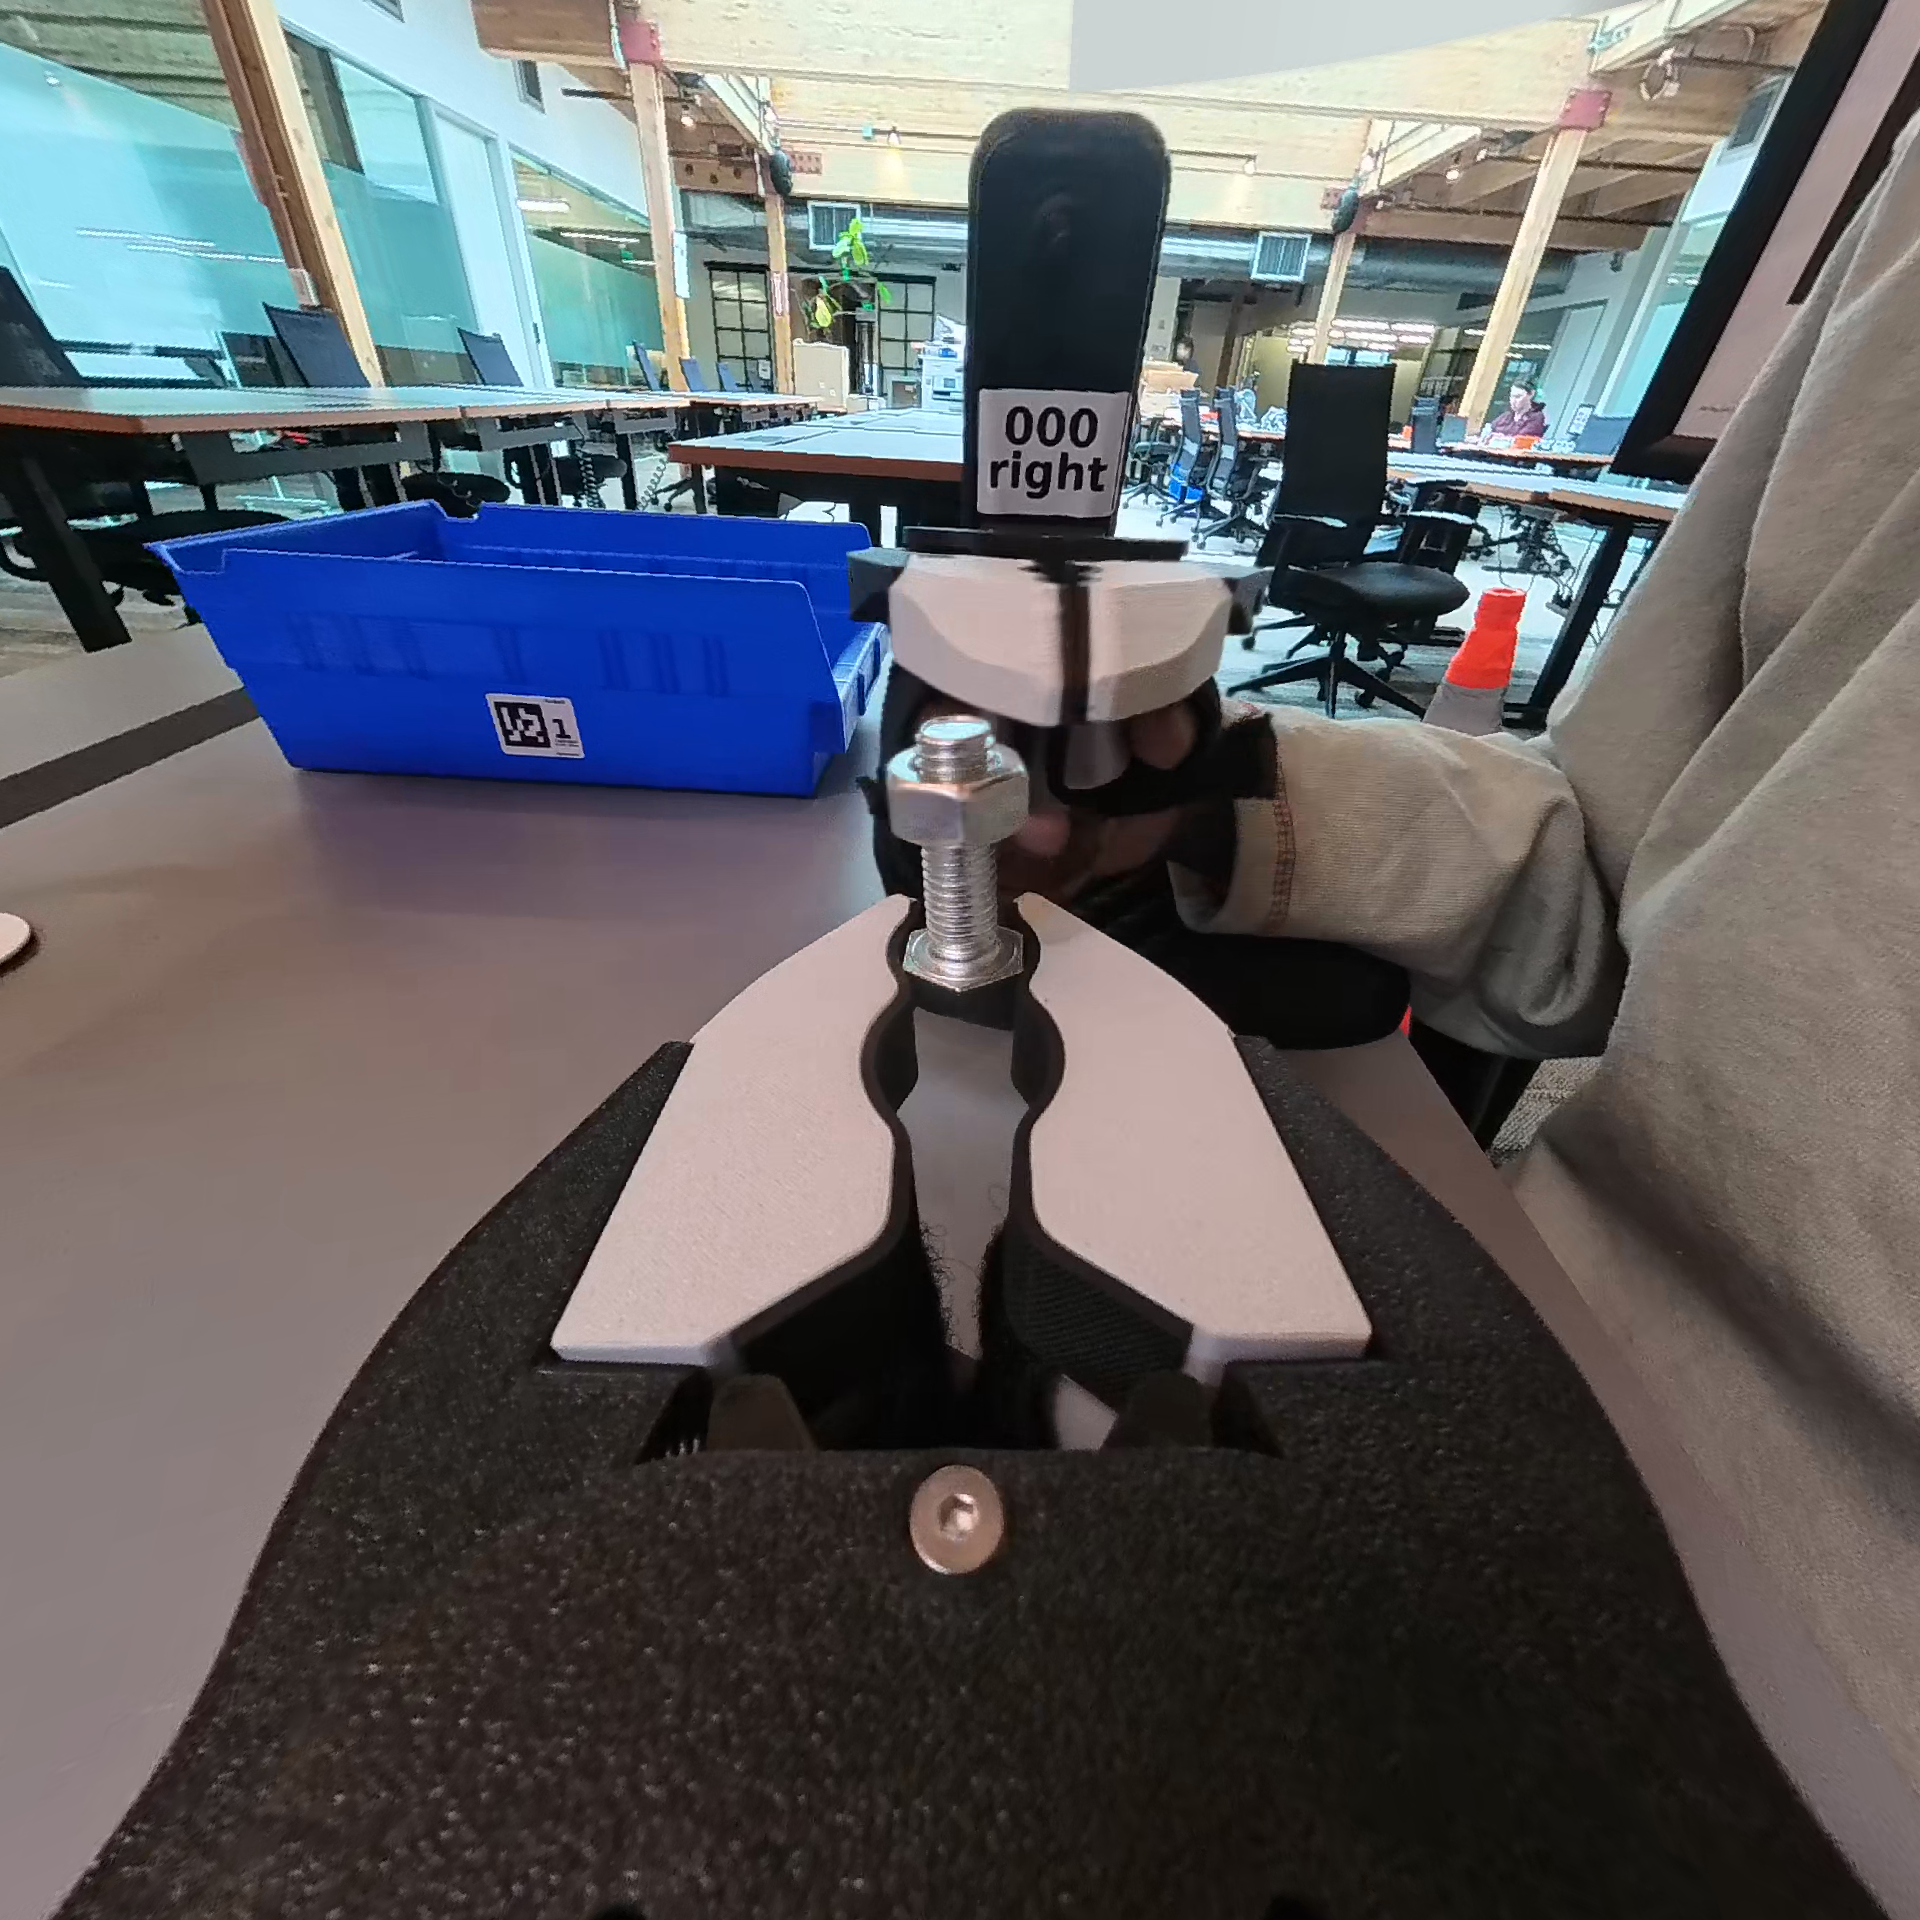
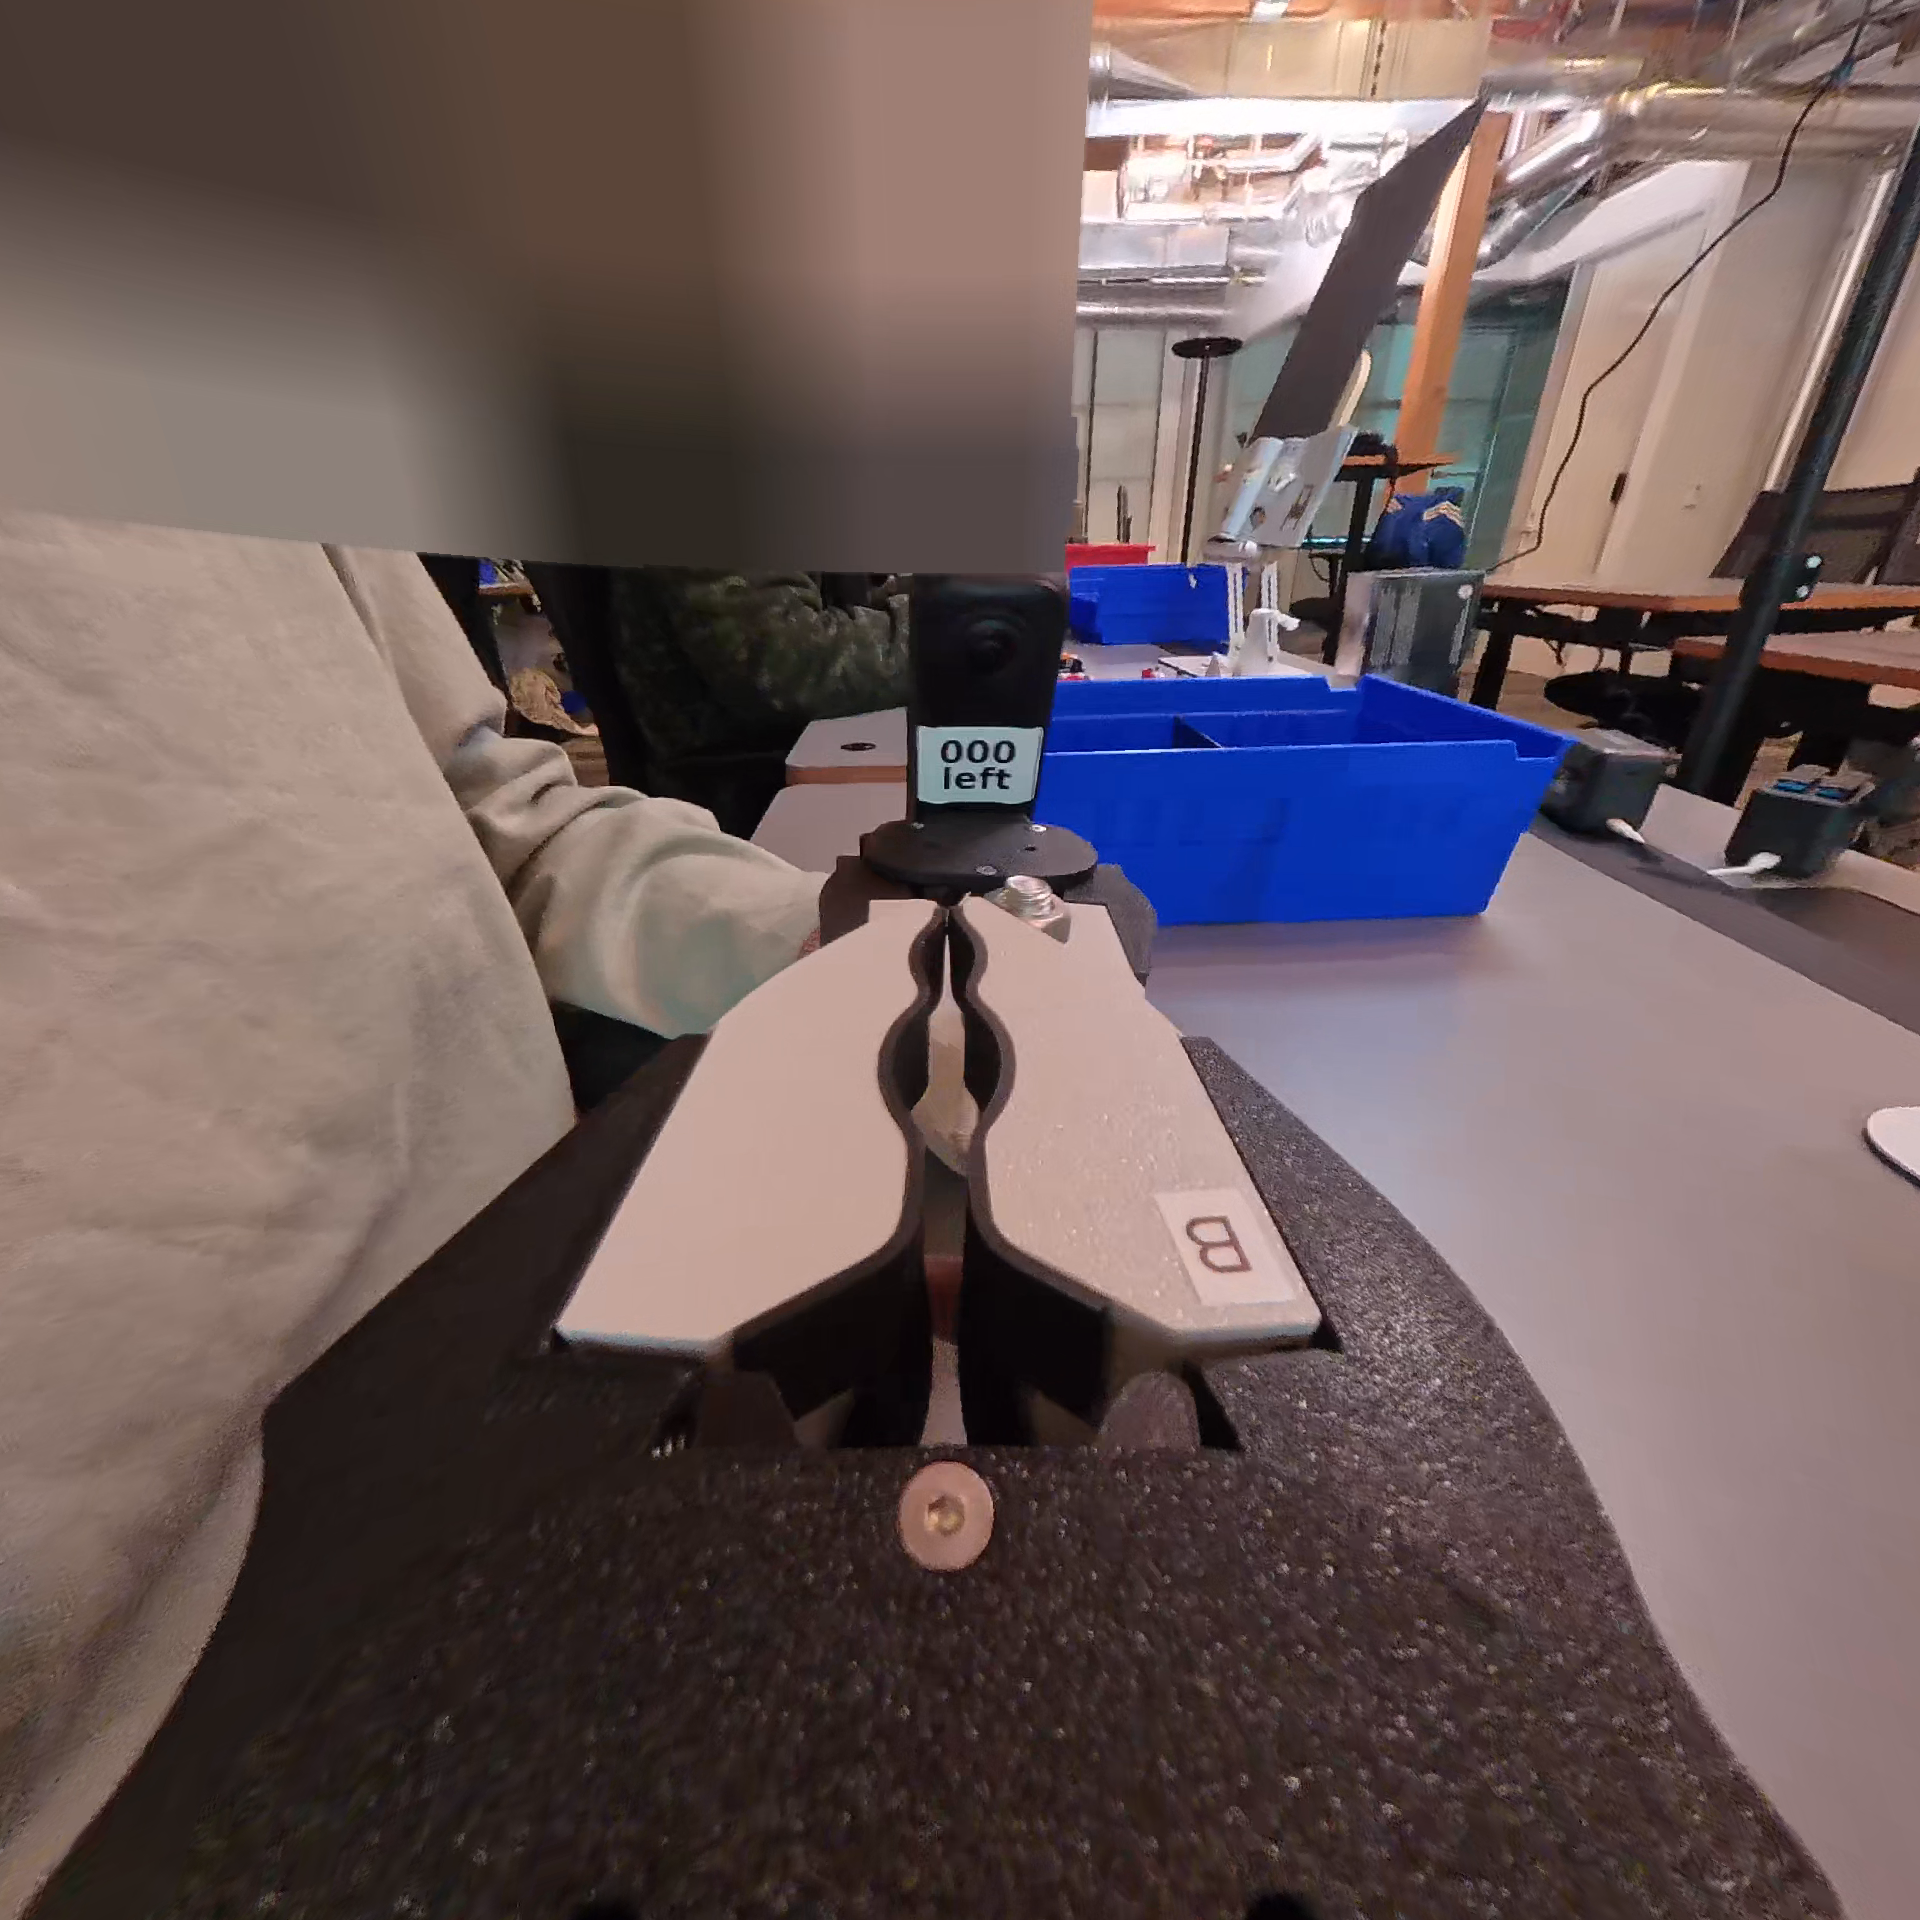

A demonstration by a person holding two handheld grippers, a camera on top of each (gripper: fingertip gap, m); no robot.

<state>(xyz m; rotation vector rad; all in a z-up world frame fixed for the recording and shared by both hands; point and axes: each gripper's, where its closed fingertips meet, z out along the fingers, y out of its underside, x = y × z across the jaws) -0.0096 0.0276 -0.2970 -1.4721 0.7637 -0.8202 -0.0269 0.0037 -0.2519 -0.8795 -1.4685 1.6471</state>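
My left gripper [image 1: 961, 935] is shut on the hex head of a silver bolt [image 1: 956, 883] and holds it upright above the grey table [image 1: 364, 987]. A silver nut [image 1: 956, 795] sits on the thread near the bolt's top end. My right gripper [image 1: 1075, 665] faces it from just behind and above the nut, with its fingertips closed together. In the right wrist view my right gripper [image 2: 951, 920] is shut, and the bolt's top with the nut [image 2: 1031, 902] shows just right of its tips, apart from them. The left gripper's black body [image 2: 987, 862] is right behind.
A blue bin [image 1: 520, 644] stands on the table behind the grippers; it also shows in the right wrist view [image 2: 1299, 831]. A white disc [image 2: 1896, 1143] lies near the table edge. Black devices with cables [image 2: 1605, 774] sit at the far side. A person's pale sleeve [image 1: 1403, 831] is close on the right. Across from one pair of fingers to the other is roughly 5 cm. Both grippers' tips are roughly 35 cm from the white disc [image 2: 1896, 1143].
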